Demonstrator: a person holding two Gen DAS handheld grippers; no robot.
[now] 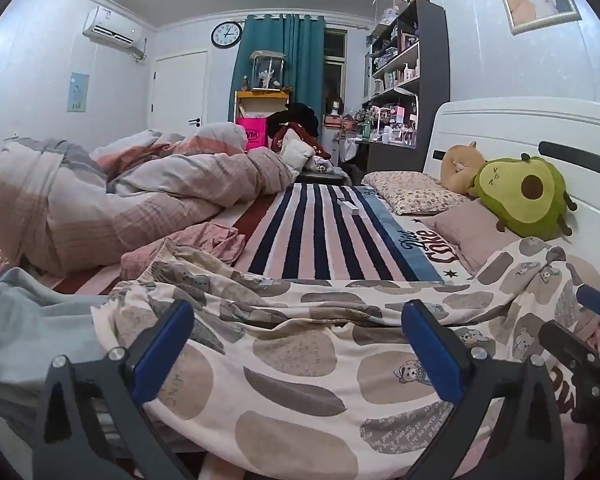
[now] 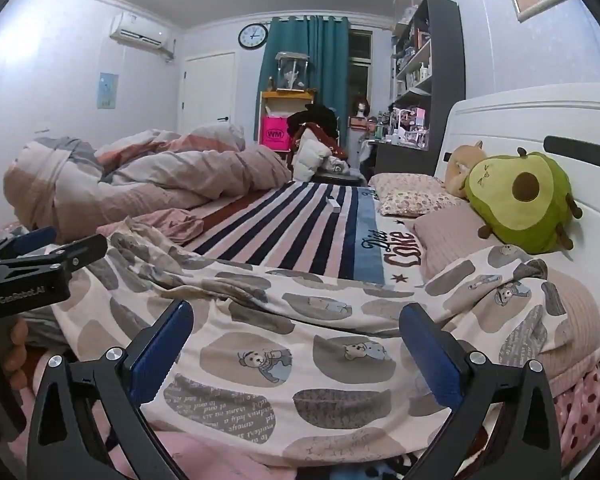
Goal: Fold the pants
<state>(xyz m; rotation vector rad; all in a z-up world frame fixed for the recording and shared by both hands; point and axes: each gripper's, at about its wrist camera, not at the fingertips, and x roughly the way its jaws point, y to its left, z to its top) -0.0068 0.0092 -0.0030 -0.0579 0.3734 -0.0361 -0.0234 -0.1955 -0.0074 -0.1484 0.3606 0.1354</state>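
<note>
My left tool (image 1: pixel 298 346) hangs with its fingers spread over the bear-print pants (image 1: pixel 300 364), which lie across the bed's near edge, long axis running left to right, the right end climbing toward the pillow (image 2: pixel 452 228). My right tool (image 2: pixel 298 346) gapes wide over them too.

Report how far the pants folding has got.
Done: the bear-print pants are laid out across the bed over the striped blanket, though one end is rumpled and no neat fold shows.
In hand: nothing. The left gripper and right gripper both sit open over the near edge of the fabric.
Left: gripping the near edge, smoothing the bunched part, and making every fold.
</note>
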